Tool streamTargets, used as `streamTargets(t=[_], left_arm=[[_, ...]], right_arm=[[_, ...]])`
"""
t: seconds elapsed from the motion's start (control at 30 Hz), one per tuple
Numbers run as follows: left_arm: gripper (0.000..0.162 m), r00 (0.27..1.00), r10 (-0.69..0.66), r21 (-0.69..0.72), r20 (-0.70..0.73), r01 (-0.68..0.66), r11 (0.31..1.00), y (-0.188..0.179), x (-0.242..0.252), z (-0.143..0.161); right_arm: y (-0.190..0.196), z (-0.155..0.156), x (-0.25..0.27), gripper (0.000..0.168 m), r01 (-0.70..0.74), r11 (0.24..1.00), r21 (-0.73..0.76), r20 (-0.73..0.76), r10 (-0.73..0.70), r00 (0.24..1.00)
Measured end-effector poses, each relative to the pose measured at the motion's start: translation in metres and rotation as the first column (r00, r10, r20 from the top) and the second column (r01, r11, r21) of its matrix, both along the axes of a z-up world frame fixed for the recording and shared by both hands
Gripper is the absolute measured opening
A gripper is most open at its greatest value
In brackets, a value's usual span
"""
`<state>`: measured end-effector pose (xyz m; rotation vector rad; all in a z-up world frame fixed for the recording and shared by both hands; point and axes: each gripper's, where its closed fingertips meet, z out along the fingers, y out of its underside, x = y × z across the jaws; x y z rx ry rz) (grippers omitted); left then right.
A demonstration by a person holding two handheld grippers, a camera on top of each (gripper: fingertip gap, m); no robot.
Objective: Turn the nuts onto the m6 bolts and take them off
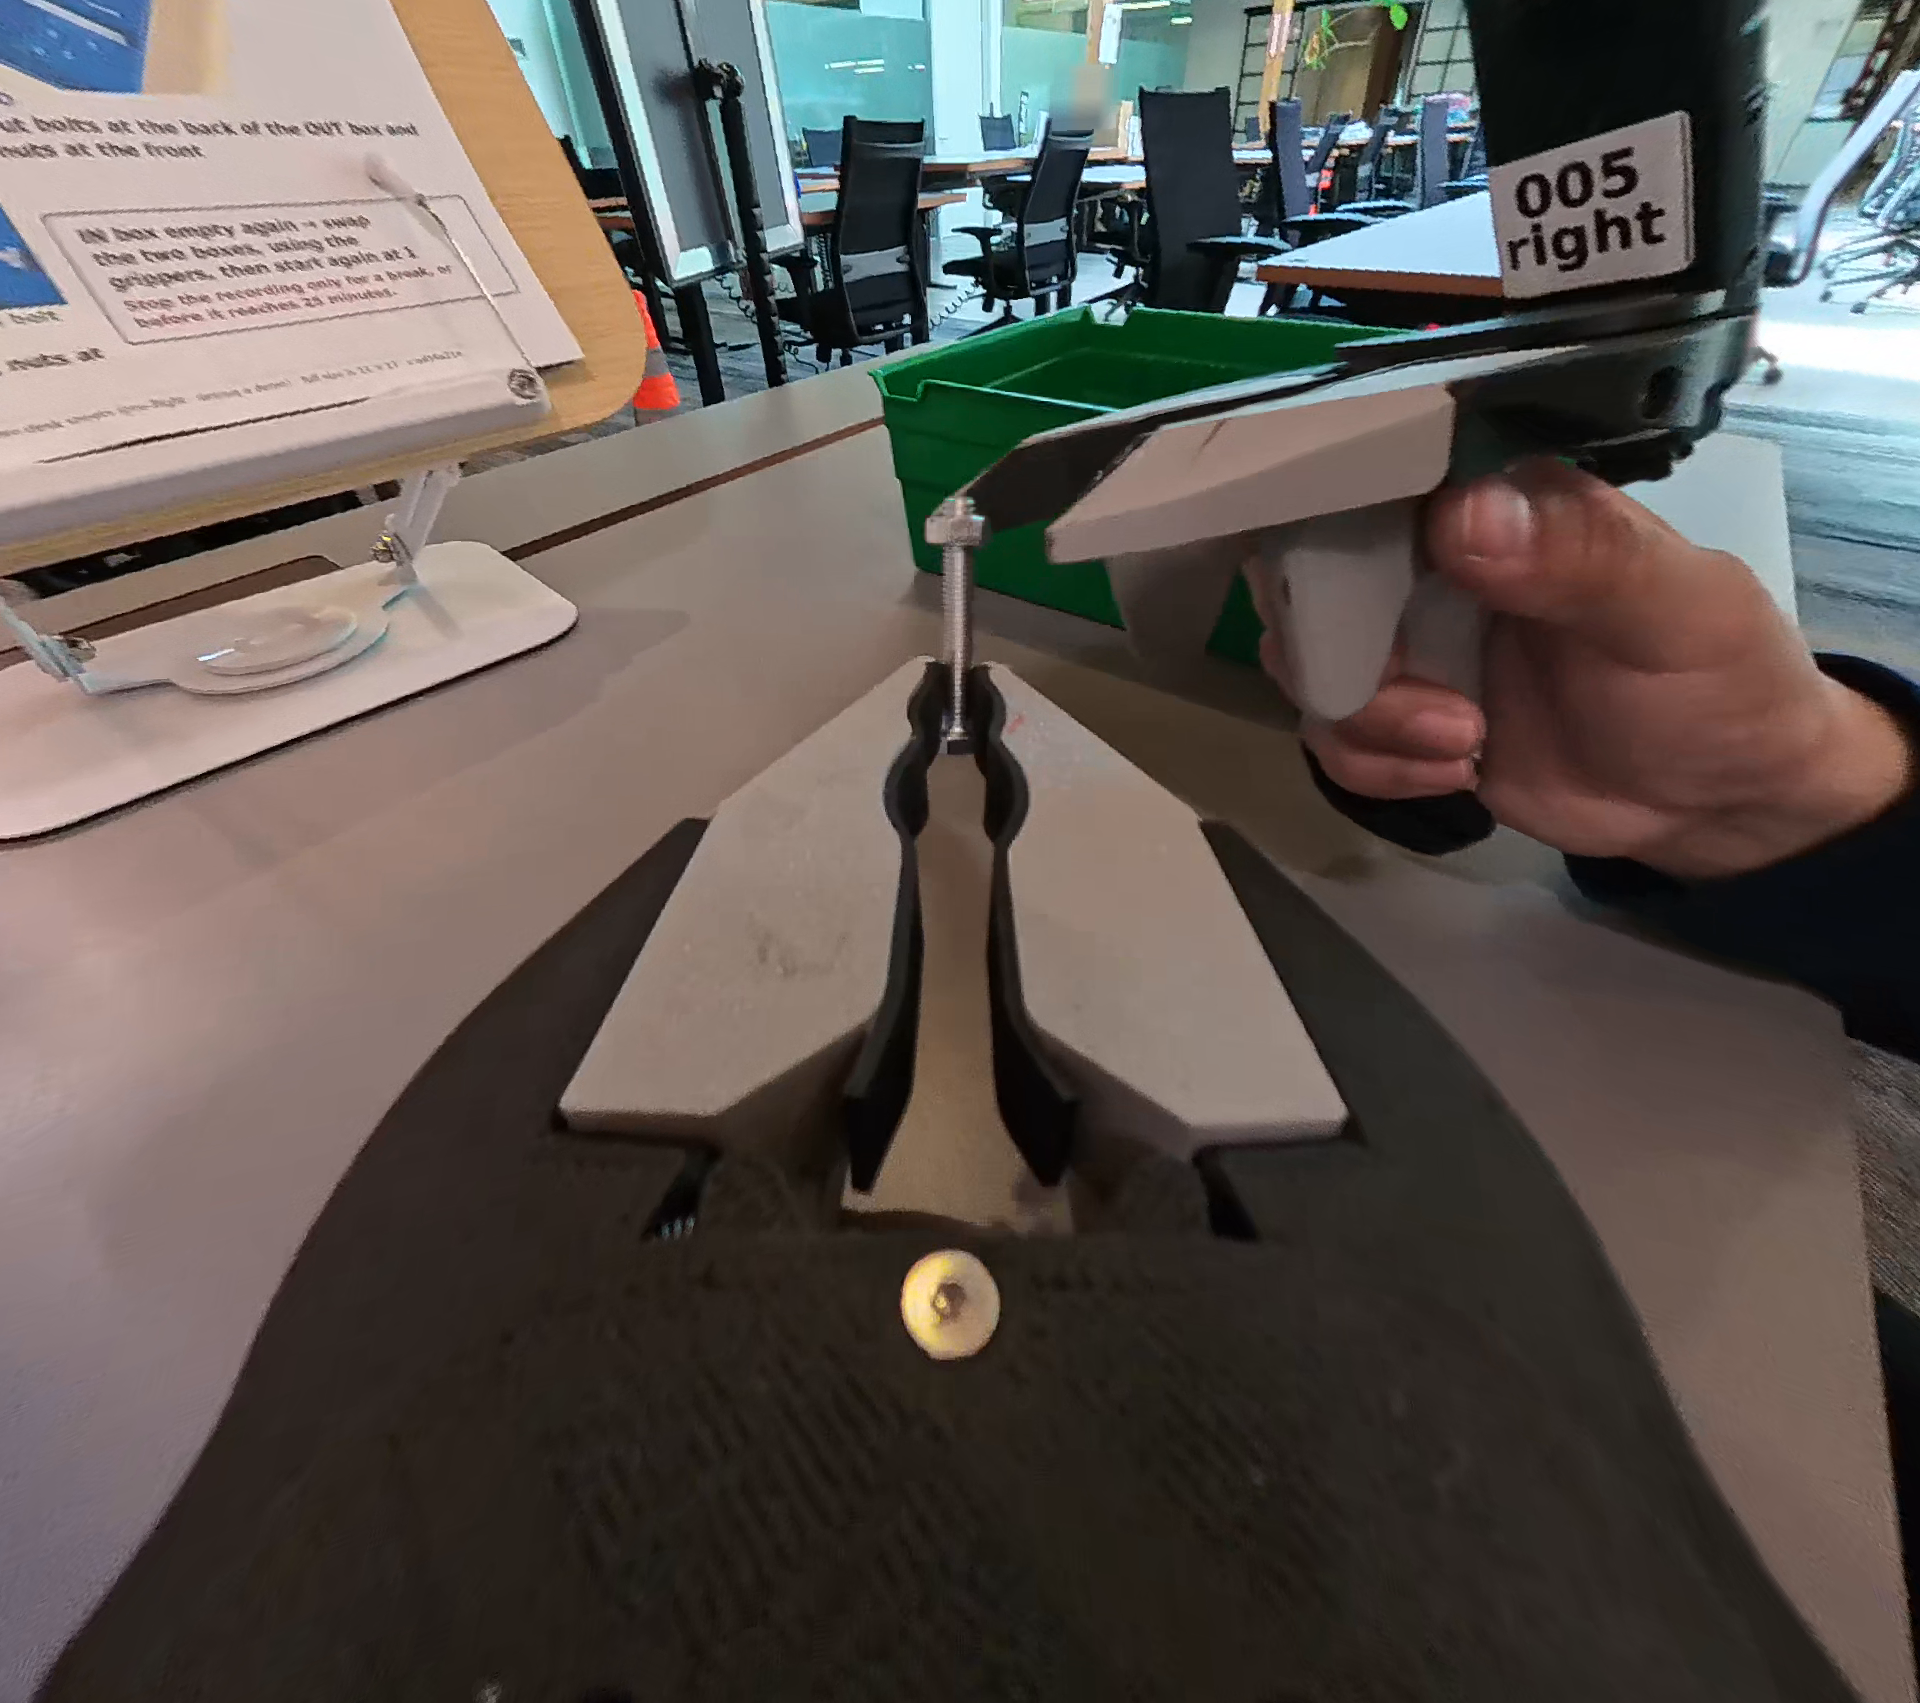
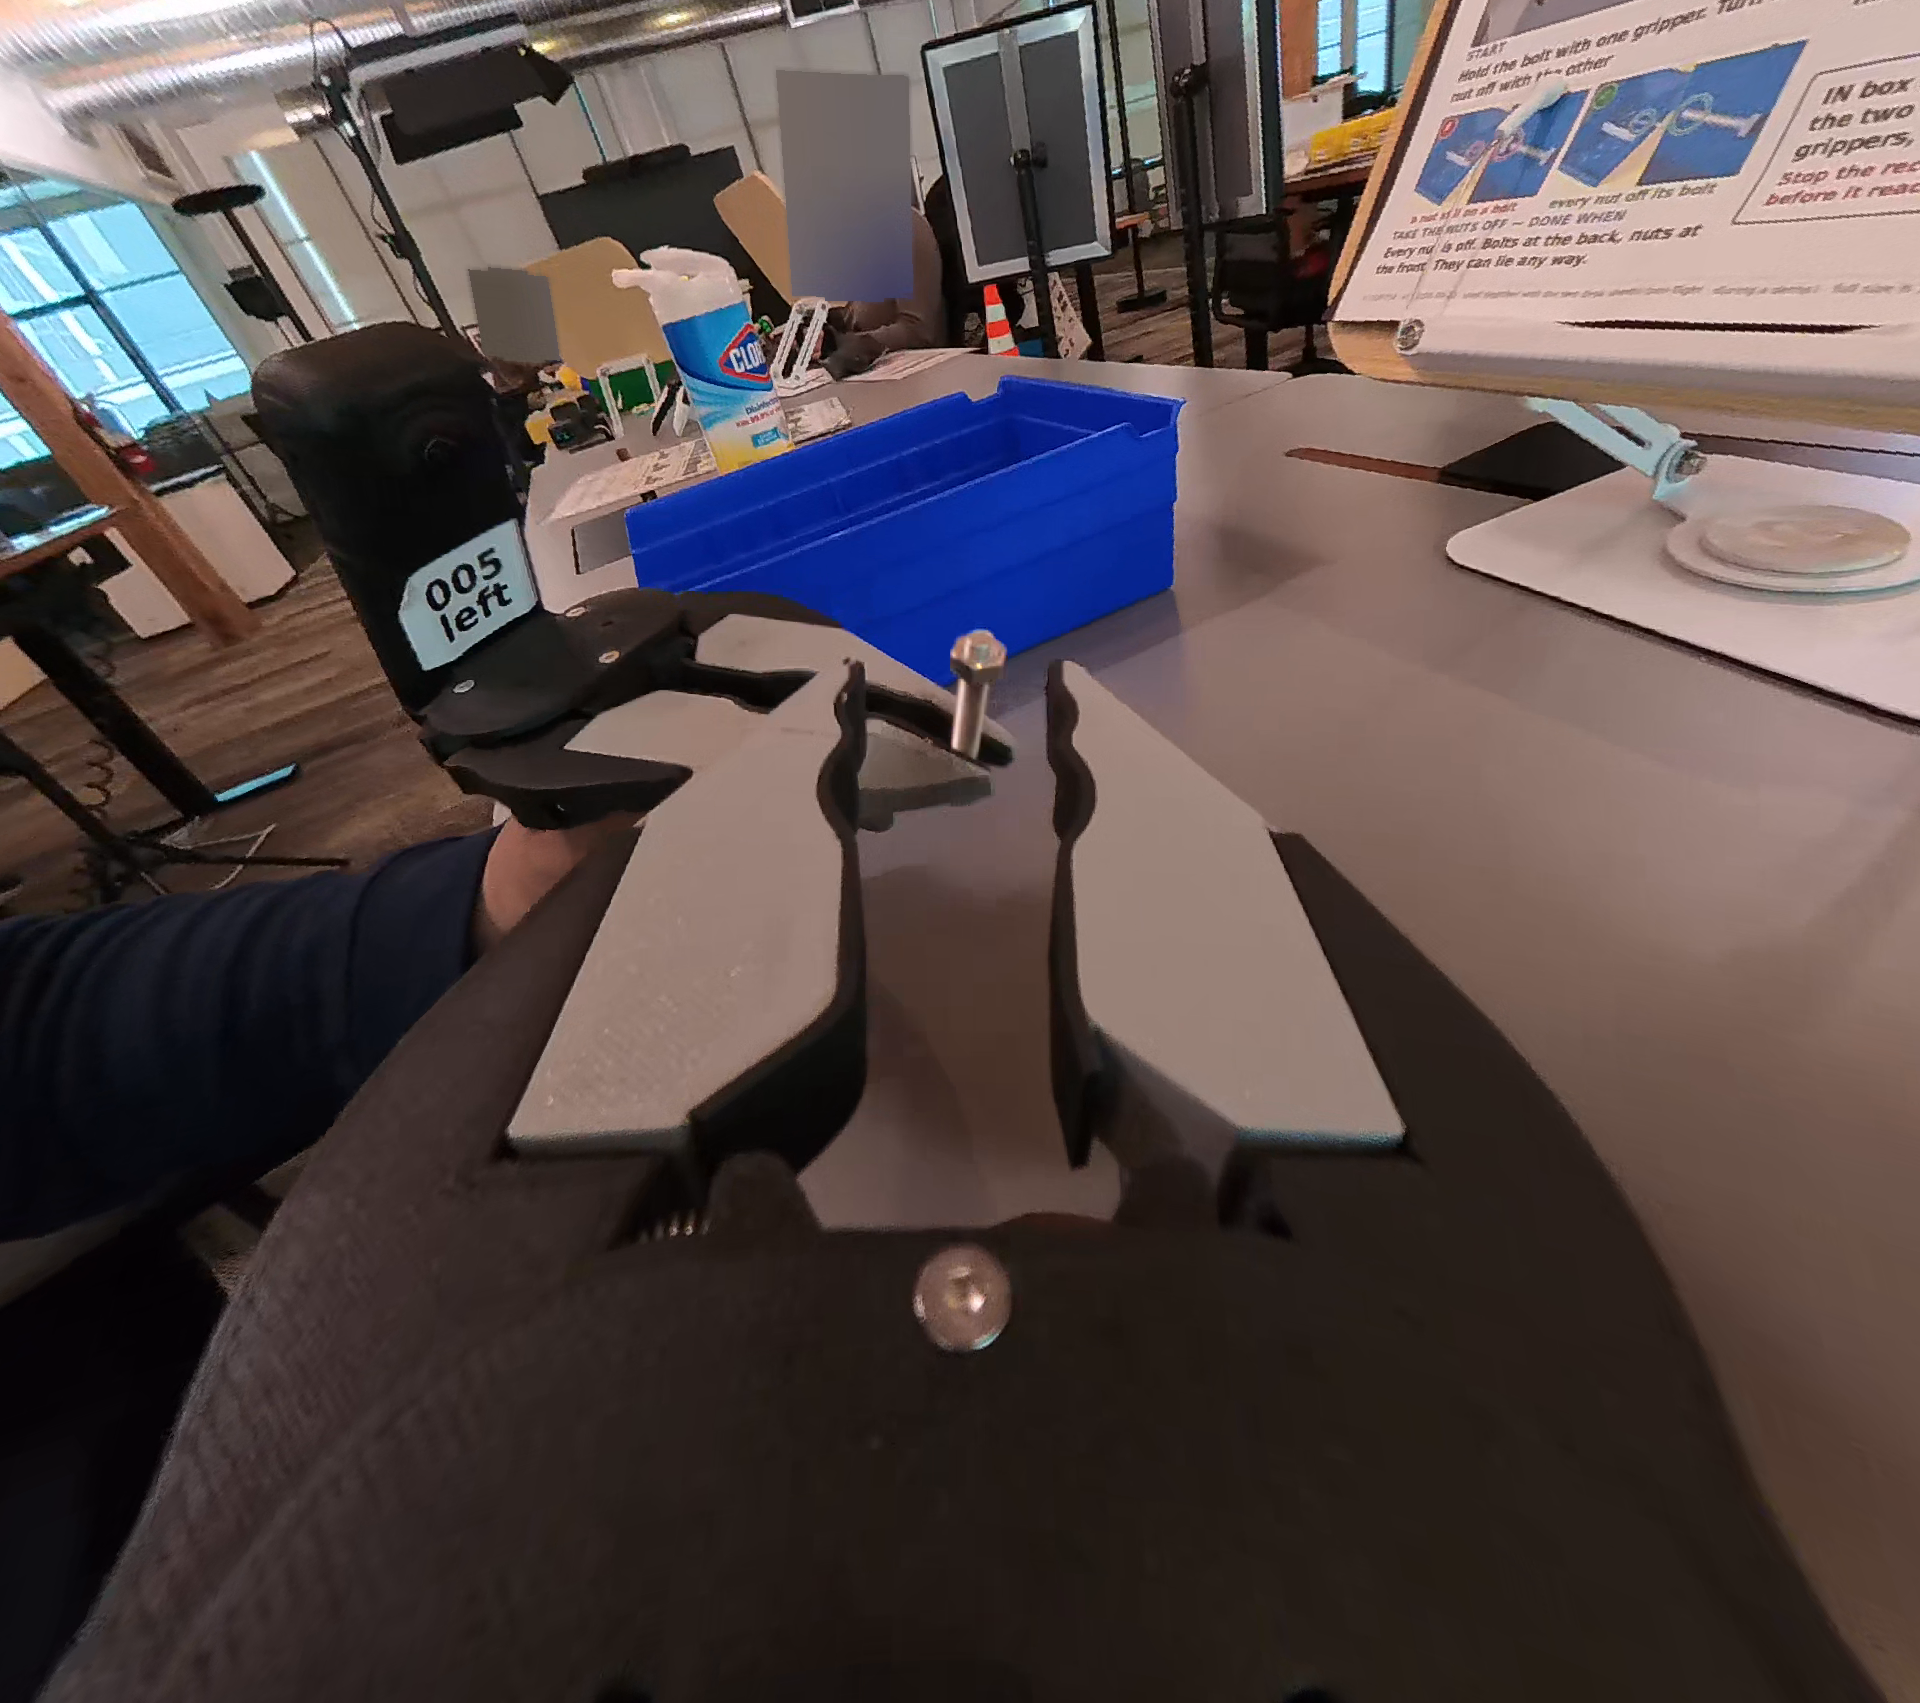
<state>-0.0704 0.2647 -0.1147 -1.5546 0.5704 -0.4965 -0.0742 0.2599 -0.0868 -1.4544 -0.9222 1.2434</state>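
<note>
Bolt [image 1: 957, 656] stands upright, clamped by the left gripper [image 1: 954, 723] above the tabletop [image 1: 416, 874], nut [image 1: 956, 527] at its top; right gripper [image 2: 951, 718], jaws parted, should close squarely on the nut before twisting.

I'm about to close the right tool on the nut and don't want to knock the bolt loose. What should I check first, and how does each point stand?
1. Left tool clamped on the bolt near its head: ok.
2. Bolt standing roughly upright, threaded end up: ok.
3. Nut sitting at the top end of the bolt: ok.
4. Right tool open, nut lined up between its fingertips: ok.
5. Nut's thread properly caught, not crossed: cannot tell.
6. Green bin behind, clear of both tools: ok.
</note>
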Motion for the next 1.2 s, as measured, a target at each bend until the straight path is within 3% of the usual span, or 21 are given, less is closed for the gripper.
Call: streamTargets(t=[0.2,0.4,0.53,0.77,0.83,0.97,1.03,1.2], left_arm=[[0.003,1.000,0.008,0.000,0.010,-0.008,1.000,0.001,-0.002,0.001],[0.003,0.984,-0.162,0.060,-0.079,0.167,0.984,-0.023,0.033,0.000],[0.003,0.994,-0.082,0.028,-0.069,0.084,0.996,-0.010,0.020,-0.004],[0.003,0.999,0.035,0.024,-0.030,-0.034,0.999,0.002,-0.003,0.000],[0.003,1.000,-0.003,0.016,-0.026,0.003,1.000,-0.001,0.003,0.000],[0.003,0.974,-0.208,0.083,-0.086,0.215,0.973,-0.030,0.041,0.002],[0.003,0.978,-0.169,0.061,-0.122,0.177,0.982,-0.024,0.039,-0.005],[0.003,1.000,0.021,0.010,-0.004,-0.021,1.000,0.003,-0.003,0.001]], right_arm=[[-0.008,0.002,-0.004,0.031,-0.036,0.999,0.008,-0.012,0.036,0.999],[-0.019,0.011,-0.008,0.038,-0.103,0.995,0.015,-0.059,0.104,0.993],[-0.007,0.018,0.006,0.037,-0.042,0.999,0.018,-0.105,0.043,0.993],[-0.008,0.004,-0.001,0.036,-0.045,0.999,0.007,-0.031,0.045,0.999],[-0.013,0.005,-0.004,0.038,-0.071,0.997,0.007,-0.035,0.071,0.997],[-0.029,0.012,-0.012,0.041,-0.159,0.987,0.015,-0.067,0.160,0.985],[-0.027,0.016,-0.008,0.042,-0.129,0.990,0.053,-0.075,0.133,0.988],[-0.010,0.017,0.005,0.038,-0.065,0.998,0.006,-0.106,0.065,0.992]])
